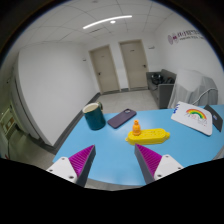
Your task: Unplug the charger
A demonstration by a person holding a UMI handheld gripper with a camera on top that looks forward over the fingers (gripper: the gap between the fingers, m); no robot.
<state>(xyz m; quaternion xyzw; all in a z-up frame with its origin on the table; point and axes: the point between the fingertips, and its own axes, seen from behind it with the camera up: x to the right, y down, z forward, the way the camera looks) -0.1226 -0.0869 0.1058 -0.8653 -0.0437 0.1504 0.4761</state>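
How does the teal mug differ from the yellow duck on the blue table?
The teal mug is a dark, upright cylinder; the yellow duck is bright, low and irregular. The mug looks taller and stands farther off; the duck sits just ahead of the open tool. Both rest on the blue table, untouched.

Your table (95,145) has a smooth blue top, matt with only a soft shine. The duck (147,134) looks like smooth yellow plastic, a bit shiny. The dark green cup (93,116) looks smooth and hard. The phone (122,118) is flat, dark and smooth. The white board (196,117) with the rainbow looks flat and matt. Your gripper's (117,160) pads (79,158) are bumpy, with rows of little ridges. The doors (117,64) look like plain matt wood.
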